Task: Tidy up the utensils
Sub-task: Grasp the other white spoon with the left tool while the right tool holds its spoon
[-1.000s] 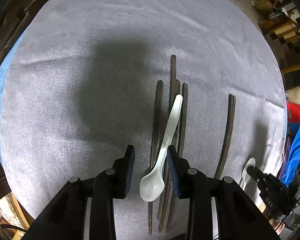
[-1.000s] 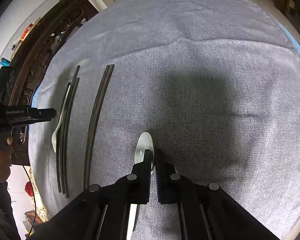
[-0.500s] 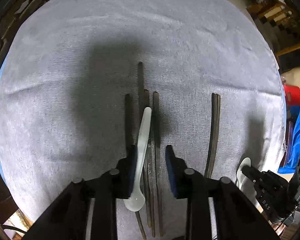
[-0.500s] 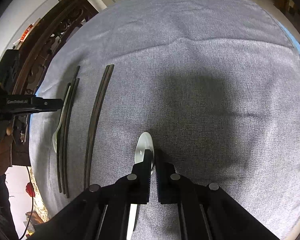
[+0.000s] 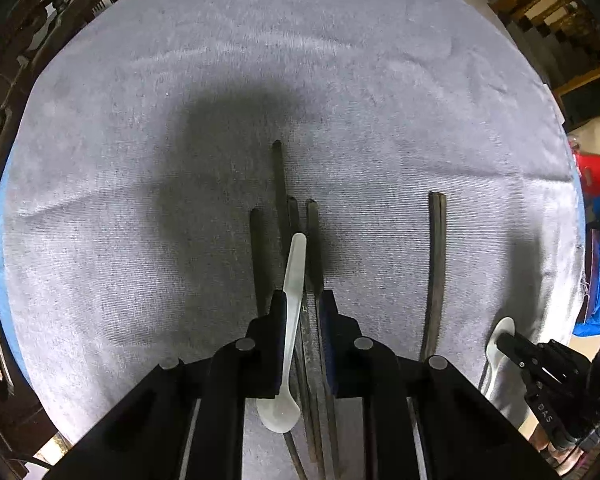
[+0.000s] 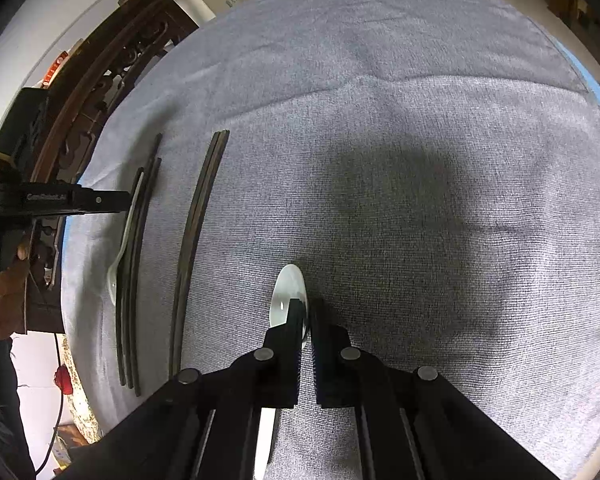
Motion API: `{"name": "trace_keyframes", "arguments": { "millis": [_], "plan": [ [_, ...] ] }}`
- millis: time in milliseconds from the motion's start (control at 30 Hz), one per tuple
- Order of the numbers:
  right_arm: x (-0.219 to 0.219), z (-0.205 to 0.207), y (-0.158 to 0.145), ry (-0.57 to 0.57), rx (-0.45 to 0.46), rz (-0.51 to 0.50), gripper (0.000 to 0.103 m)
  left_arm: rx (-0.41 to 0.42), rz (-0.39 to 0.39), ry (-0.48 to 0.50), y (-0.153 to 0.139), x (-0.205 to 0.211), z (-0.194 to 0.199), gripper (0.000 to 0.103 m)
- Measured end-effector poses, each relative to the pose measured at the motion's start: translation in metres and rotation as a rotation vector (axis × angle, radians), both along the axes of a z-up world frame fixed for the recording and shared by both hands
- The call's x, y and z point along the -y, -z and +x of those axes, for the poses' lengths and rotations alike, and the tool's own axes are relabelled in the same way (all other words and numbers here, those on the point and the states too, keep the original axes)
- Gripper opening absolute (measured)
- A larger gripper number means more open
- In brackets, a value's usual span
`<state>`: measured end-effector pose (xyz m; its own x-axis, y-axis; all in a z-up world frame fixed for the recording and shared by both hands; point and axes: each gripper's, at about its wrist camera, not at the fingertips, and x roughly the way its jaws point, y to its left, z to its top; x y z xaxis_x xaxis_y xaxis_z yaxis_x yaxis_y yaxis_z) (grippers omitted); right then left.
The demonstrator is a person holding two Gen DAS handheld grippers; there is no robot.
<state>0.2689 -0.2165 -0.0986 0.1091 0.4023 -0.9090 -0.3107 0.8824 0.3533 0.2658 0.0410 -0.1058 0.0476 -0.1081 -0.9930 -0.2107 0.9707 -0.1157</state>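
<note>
Left wrist view: your left gripper pointed straight down at the grey woven cloth. Its jaws had just been closing and stood narrow, with the handle of a white plastic spoon and several dark chopsticks between them. The left pad lay against the spoon handle; whether the right pad pressed on anything I cannot tell, so the grip is uncertain. The spoon's smooth oval bowl lay toward the near edge of the cloth, its slim handle slanting across the long, flat, matte-brown sticks. A separate pair of chopsticks lay side by side nearer the right edge.

In the right wrist view, your right gripper was clenched on a second white spoon, its glossy bowl poking out ahead of the fingertips, close to the near edge of the cloth.
</note>
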Motion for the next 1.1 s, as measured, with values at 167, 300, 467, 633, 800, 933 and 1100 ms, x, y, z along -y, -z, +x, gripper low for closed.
{"name": "trace_keyframes", "arguments": {
  "millis": [167,300,467,633,800,933,1100],
  "plan": [
    [0.0,0.0,0.0,0.002,0.0,0.002,0.006,-0.016,0.009,0.006,0.017,0.005,0.007,0.017],
    [0.0,-0.001,0.0,0.003,0.002,0.004,0.006,-0.013,0.018,0.004,0.026,0.004,0.007,0.017],
    [0.0,-0.001,0.0,0.004,0.001,0.002,0.006,-0.003,0.009,0.015,0.022,0.002,0.009,0.011],
    [-0.001,-0.001,0.0,0.005,0.0,-0.001,0.006,0.023,-0.007,0.009,0.01,-0.01,0.003,0.01],
    [-0.002,-0.001,0.0,0.004,-0.004,-0.008,0.006,0.082,-0.035,-0.011,-0.011,-0.022,-0.01,0.01],
    [-0.006,-0.001,0.0,-0.013,-0.015,-0.029,0.006,0.114,-0.05,-0.024,-0.018,-0.034,-0.026,0.01],
    [-0.02,0.005,-0.002,-0.079,-0.06,-0.121,0.005,0.088,-0.029,-0.01,-0.012,-0.048,-0.047,0.01]
  ]
}}
